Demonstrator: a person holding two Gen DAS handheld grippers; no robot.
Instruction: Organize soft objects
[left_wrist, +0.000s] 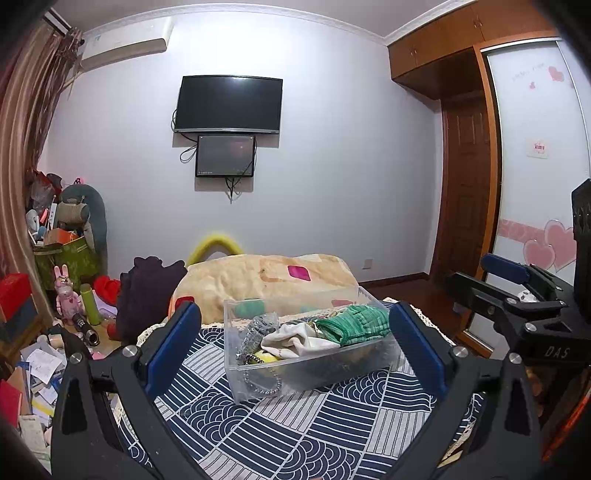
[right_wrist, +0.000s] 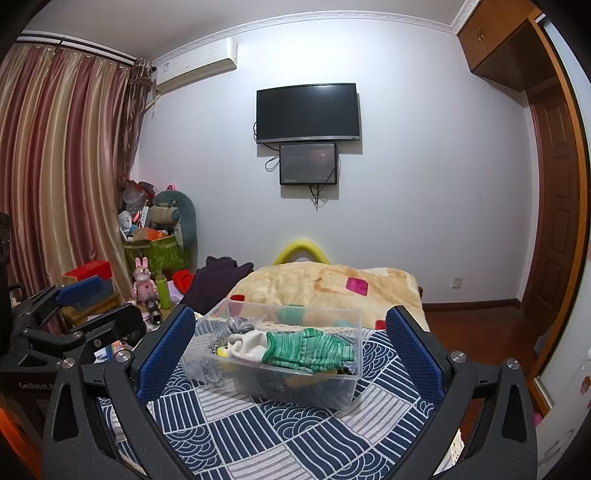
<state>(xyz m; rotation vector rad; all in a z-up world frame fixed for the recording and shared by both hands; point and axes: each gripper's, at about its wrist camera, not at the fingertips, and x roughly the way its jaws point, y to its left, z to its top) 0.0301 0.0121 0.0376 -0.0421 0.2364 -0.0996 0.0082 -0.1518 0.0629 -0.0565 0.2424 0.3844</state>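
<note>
flanking the clear bin (left_wrist: 295, 373), both tools (left_wrist: 295, 343) (right_wrist: 291, 347) gape before a blanket (left_wrist: 266, 277).

A lived-in home bedroom. At 12 o'clock a black flat-screen television (right_wrist: 308, 112) hangs on the pale wall, a white air conditioner (right_wrist: 195, 62) at 11 o'clock above striped red-and-gold curtains (right_wrist: 62, 166). A bed with a navy-and-white patterned cover (right_wrist: 258, 432) carries a folded cream blanket (right_wrist: 325, 286). A brown wooden wardrobe (left_wrist: 436, 51) stands at 2 o'clock; toys and boxes (right_wrist: 155, 236) pile up at 9 o'clock.
</note>
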